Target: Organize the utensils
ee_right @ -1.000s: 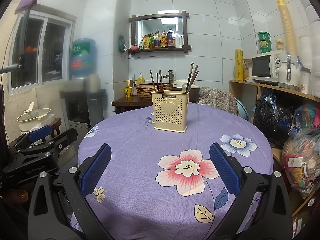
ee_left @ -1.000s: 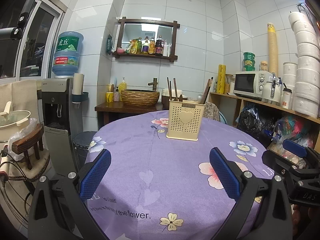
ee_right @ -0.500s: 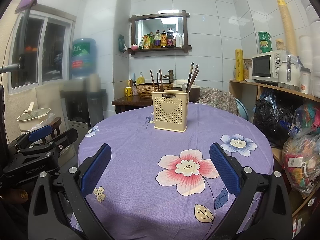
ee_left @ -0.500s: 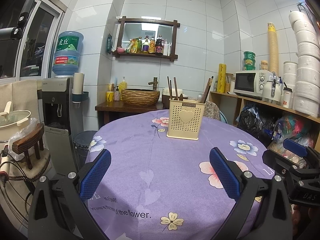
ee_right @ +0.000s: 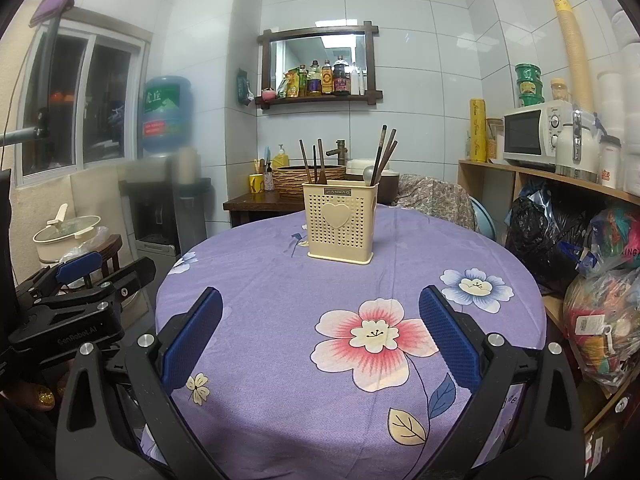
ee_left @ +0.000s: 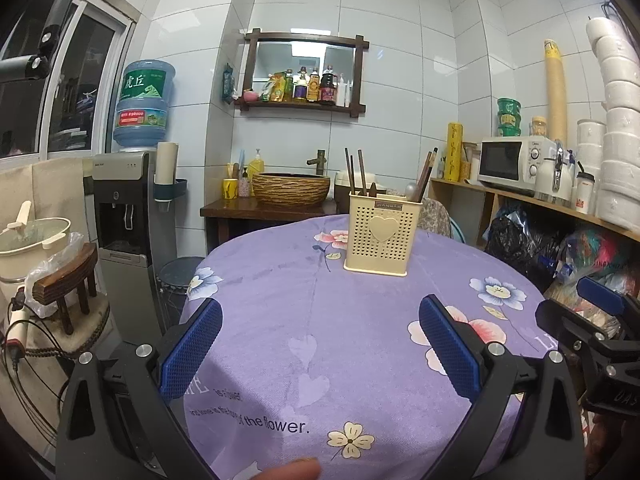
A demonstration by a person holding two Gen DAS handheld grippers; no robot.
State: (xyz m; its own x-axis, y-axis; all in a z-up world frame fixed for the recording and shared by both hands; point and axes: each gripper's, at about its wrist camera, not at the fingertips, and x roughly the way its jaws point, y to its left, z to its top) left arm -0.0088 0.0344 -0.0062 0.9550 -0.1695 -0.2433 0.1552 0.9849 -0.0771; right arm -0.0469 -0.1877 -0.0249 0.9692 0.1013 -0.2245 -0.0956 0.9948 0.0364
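Utensil holder well ahead of left tool; right tool spread.

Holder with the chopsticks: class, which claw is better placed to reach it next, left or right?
Right, marginally. Both claws are open and empty, short of the holder. It sits nearly centred ahead of the right claw, but right of centre for the left claw.

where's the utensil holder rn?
The cream utensil holder stands upright on the far part of the purple tablecloth, ahead of both open hand-held grippers and in front of the woven basin; chopsticks stand inside.
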